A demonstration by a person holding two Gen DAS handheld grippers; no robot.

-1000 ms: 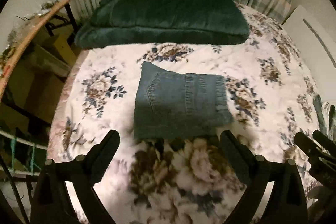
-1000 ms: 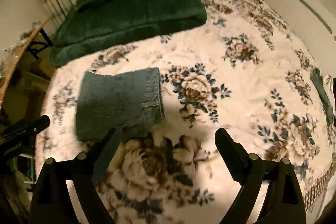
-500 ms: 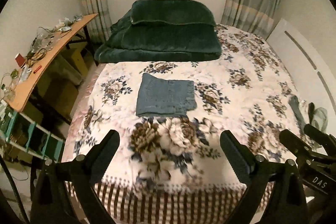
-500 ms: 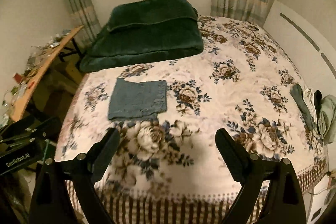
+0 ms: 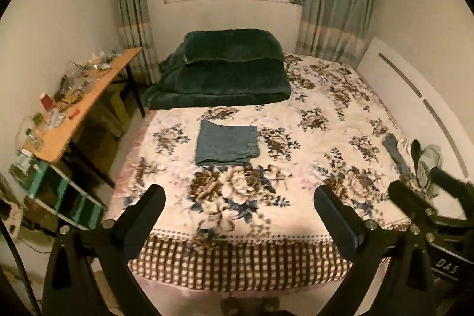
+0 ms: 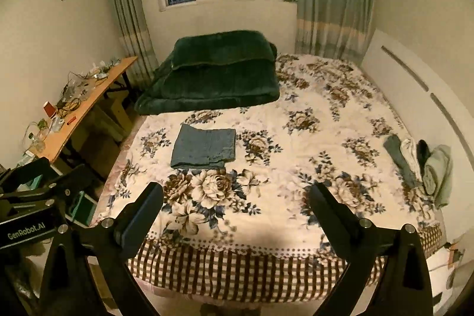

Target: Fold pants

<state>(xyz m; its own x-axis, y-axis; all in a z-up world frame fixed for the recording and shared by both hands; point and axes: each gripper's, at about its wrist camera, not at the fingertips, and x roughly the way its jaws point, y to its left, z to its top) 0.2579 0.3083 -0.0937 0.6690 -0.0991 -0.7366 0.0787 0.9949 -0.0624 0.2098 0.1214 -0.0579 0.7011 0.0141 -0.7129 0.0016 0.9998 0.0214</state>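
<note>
The blue denim pants (image 5: 226, 142) lie folded in a flat rectangle on the floral bedspread, left of the bed's middle; they also show in the right wrist view (image 6: 204, 144). My left gripper (image 5: 238, 208) is open and empty, held back over the foot of the bed, well short of the pants. My right gripper (image 6: 235, 205) is open and empty too, likewise over the bed's foot edge. Each gripper shows at the side of the other's view.
A folded dark green blanket (image 5: 225, 70) lies at the bed's far end. A small pile of clothes (image 6: 420, 165) lies at the right edge by the white headboard (image 5: 414, 96). A cluttered wooden desk (image 5: 77, 105) stands to the left. A window with curtains is behind.
Both grippers have pulled far back and up from the folded pants, from close over them to beyond the foot of the bed. The pants stay where they lay.
</note>
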